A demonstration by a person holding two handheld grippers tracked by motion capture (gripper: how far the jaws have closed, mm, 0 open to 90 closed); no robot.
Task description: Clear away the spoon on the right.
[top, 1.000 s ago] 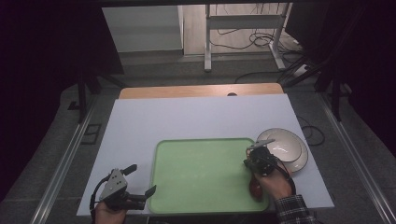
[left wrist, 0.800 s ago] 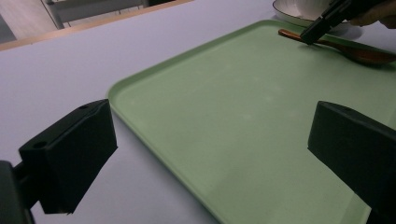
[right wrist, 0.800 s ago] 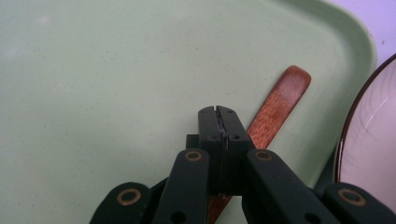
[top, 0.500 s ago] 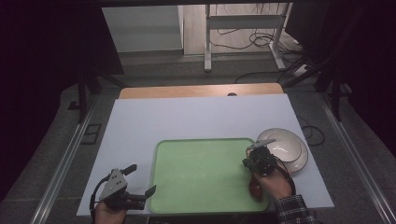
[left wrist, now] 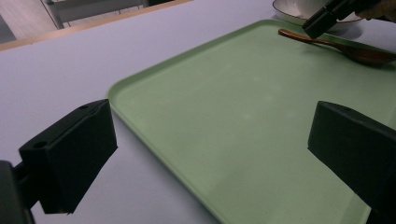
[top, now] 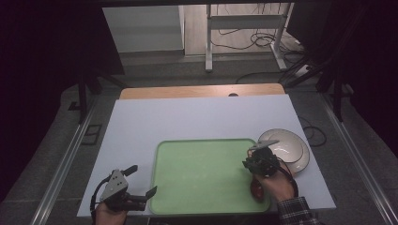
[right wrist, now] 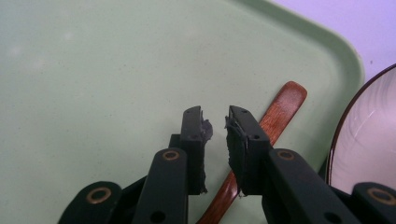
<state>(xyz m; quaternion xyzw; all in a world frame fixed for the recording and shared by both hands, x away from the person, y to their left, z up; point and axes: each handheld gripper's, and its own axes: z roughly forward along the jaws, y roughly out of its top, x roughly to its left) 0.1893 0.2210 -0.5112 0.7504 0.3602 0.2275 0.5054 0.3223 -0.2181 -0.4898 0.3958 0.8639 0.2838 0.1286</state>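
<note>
So there's a green tray (top: 206, 178) sitting on the white-covered table (top: 197, 117), with a white bowl (top: 288, 147) just off its right edge. A wooden spoon (right wrist: 275, 121) lies on the tray along that right side, handle pointing toward the far corner near the bowl. The right tool (right wrist: 215, 122) hangs right over the spoon, jaws only a narrow gap apart and nothing between them, the handle passing under its right jaw; can't tell if it's actually touching the wood. In the high view the right tool (top: 260, 161) sits at the tray's right edge beside the bowl. The left tool (top: 141, 183) is at the tray's near-left corner, jaws spread wide and empty, straddling the tray's (left wrist: 243, 116) rim.
</note>
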